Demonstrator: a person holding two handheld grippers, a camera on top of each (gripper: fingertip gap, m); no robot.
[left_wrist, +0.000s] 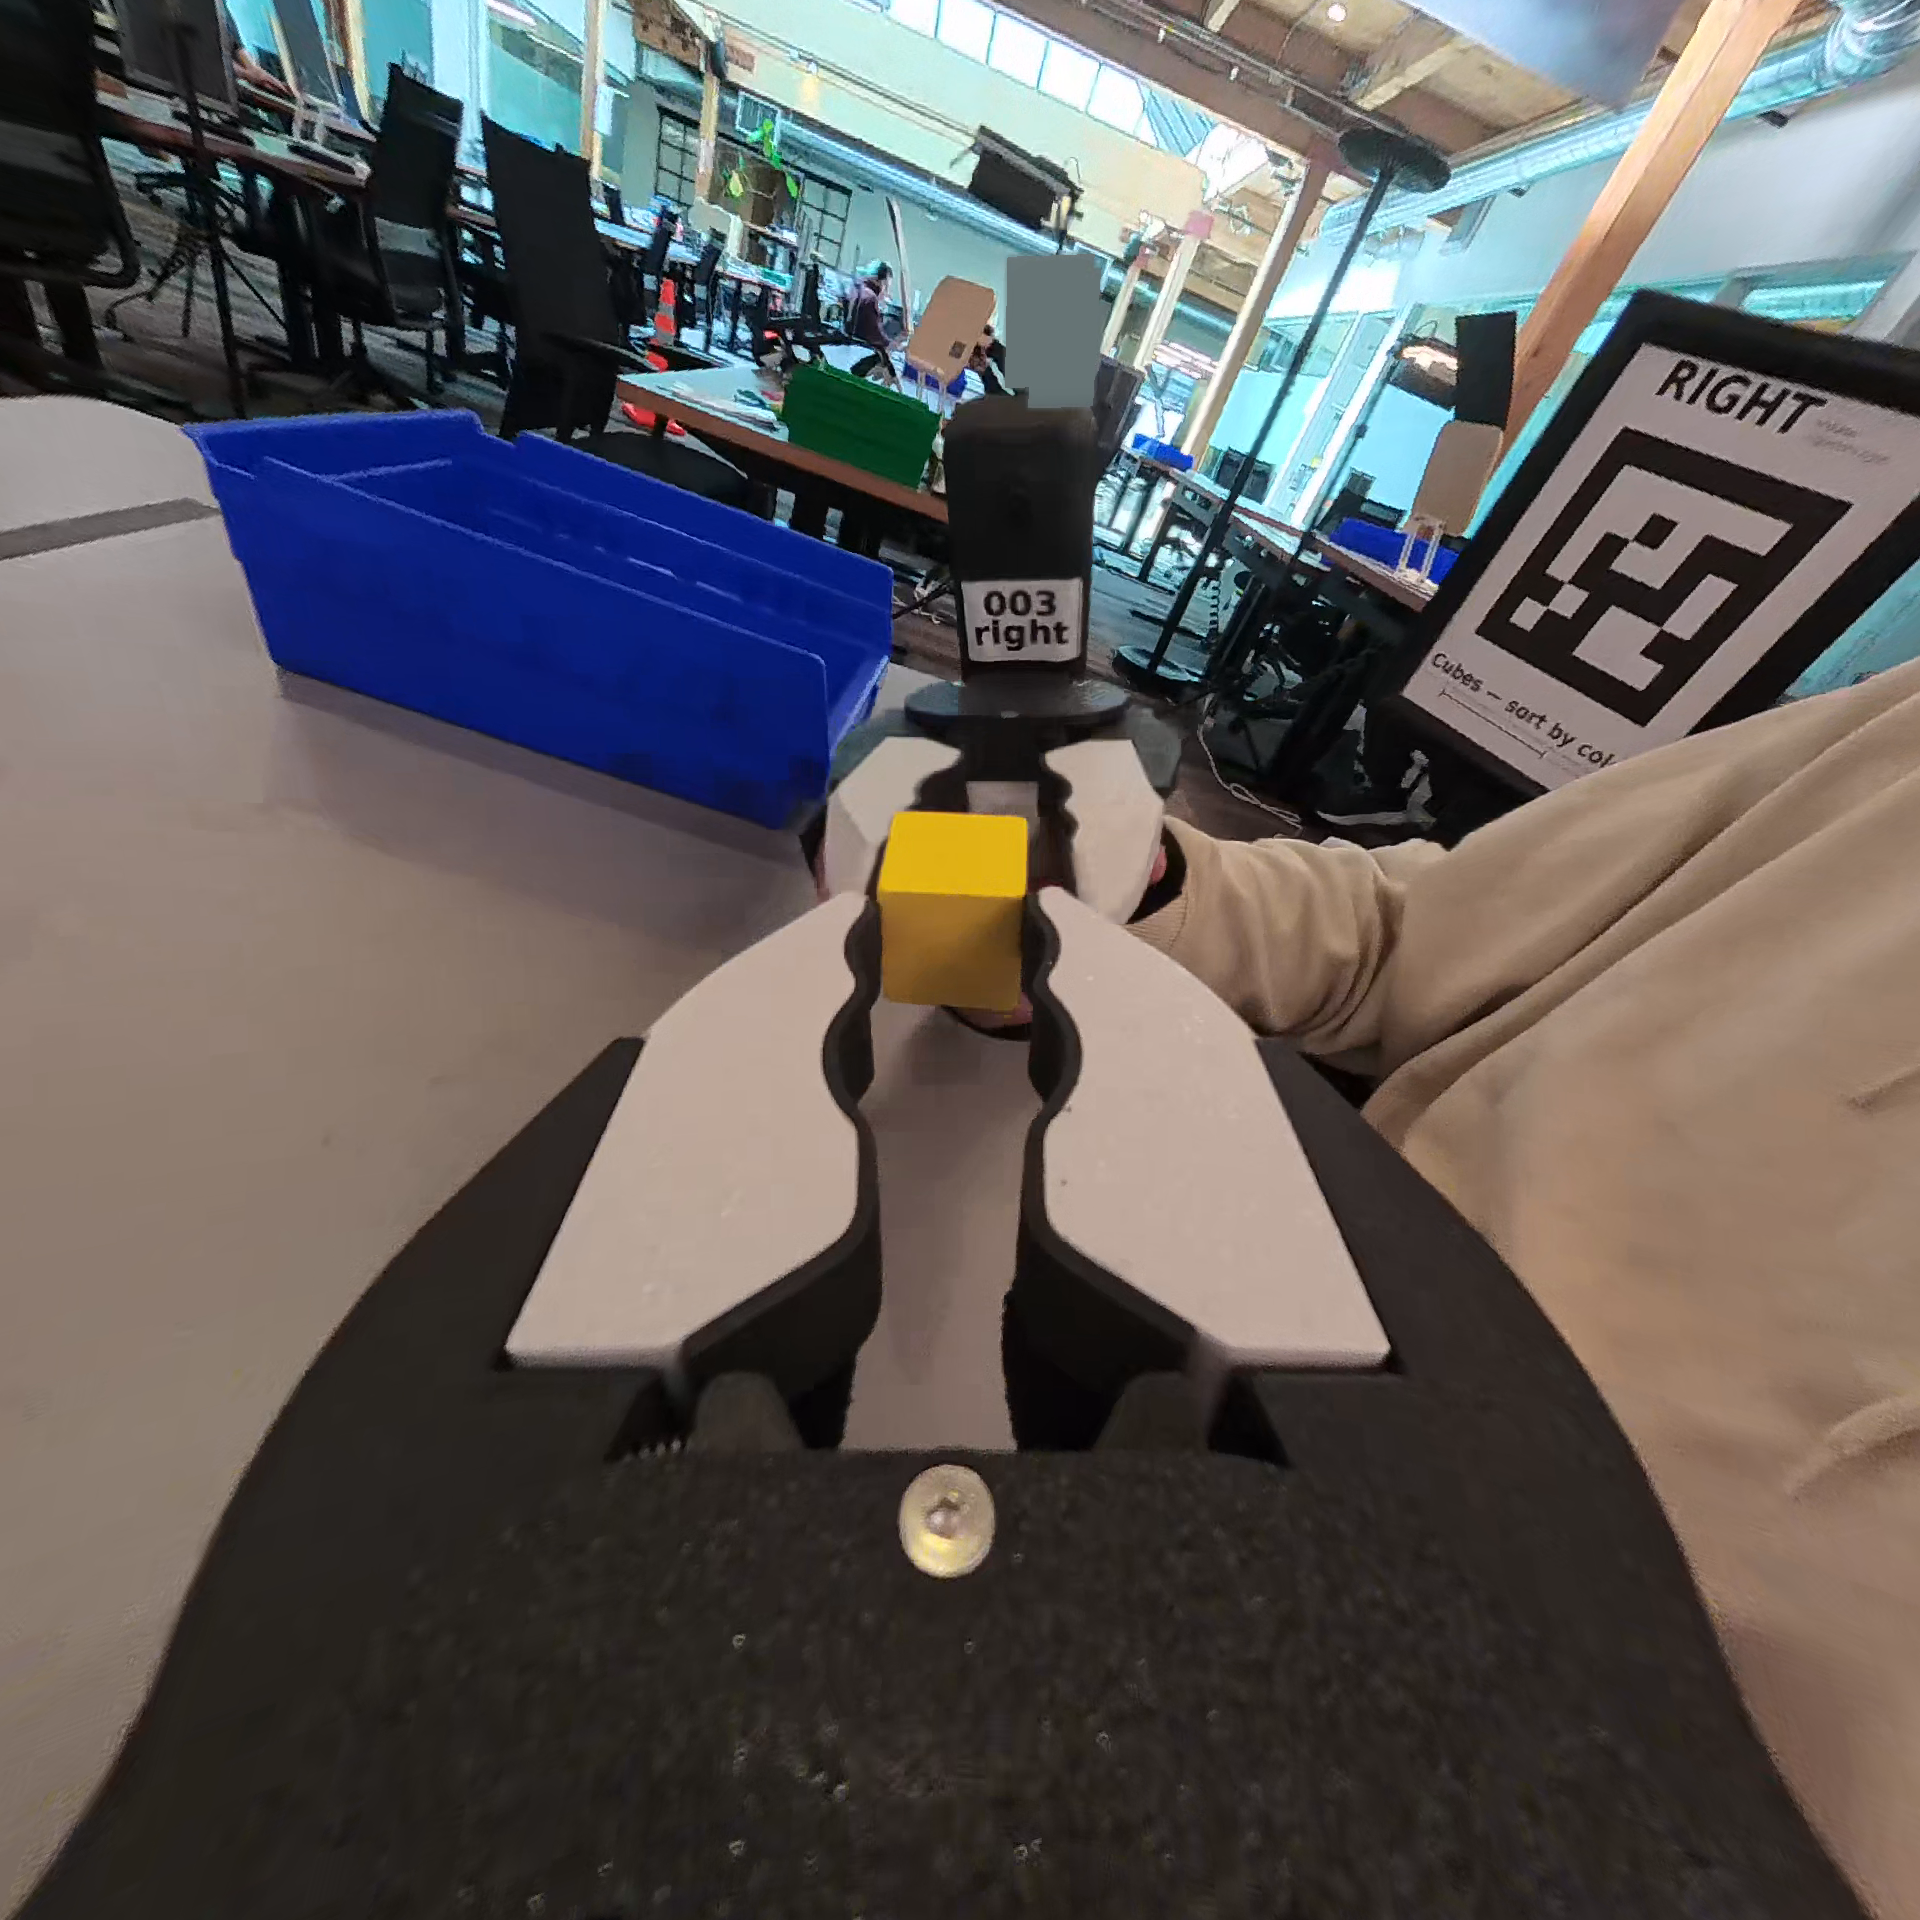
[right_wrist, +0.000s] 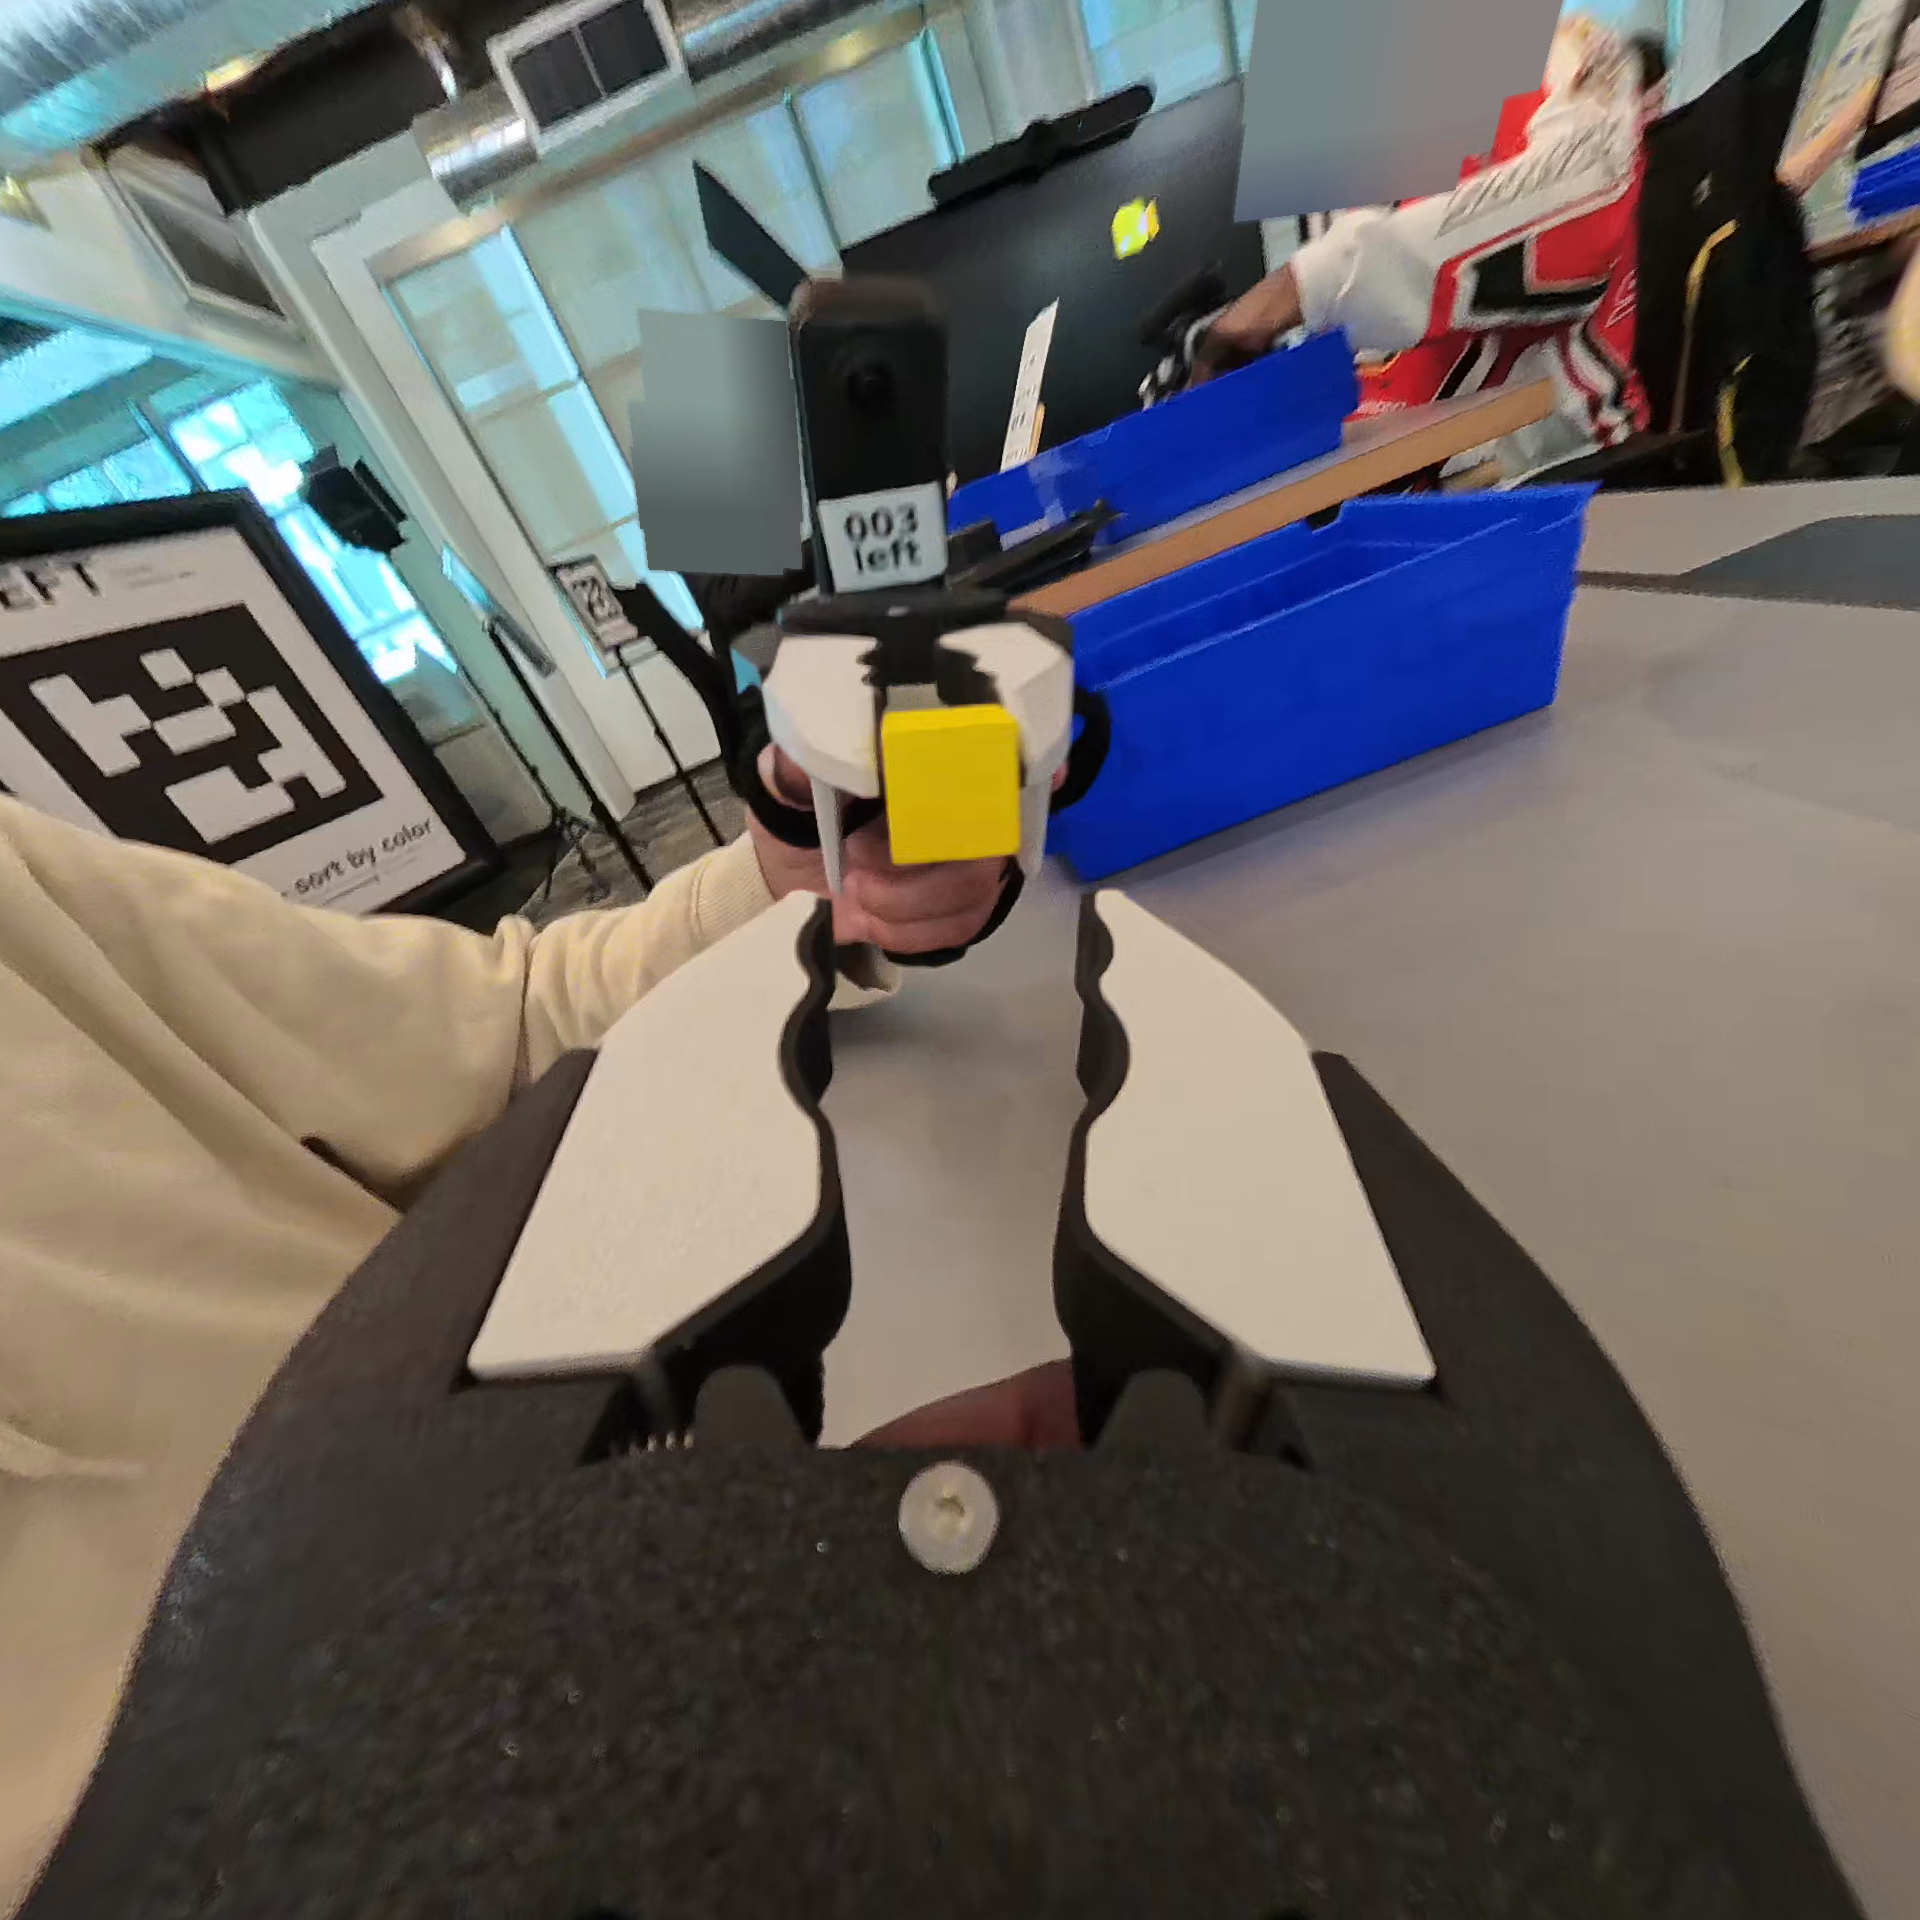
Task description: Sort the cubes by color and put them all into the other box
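Both claws same build: left claw [left_wrist: 951, 935] & right claw [right_wrist: 951, 935] have white flat fingers [left_wrist: 717, 1132] w/ wavy black inner edges, black grainy base, silver screw [left_wrist: 945, 1519] at centre. Each carries a black upright cam w/ white label. Cream sleeve [left_wrist: 1621, 1039]; black glove [right_wrist: 774, 805].

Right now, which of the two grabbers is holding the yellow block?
The left gripper holds the yellow cube, pinched between its fingertips. The right gripper, facing it, is open and holds nothing.
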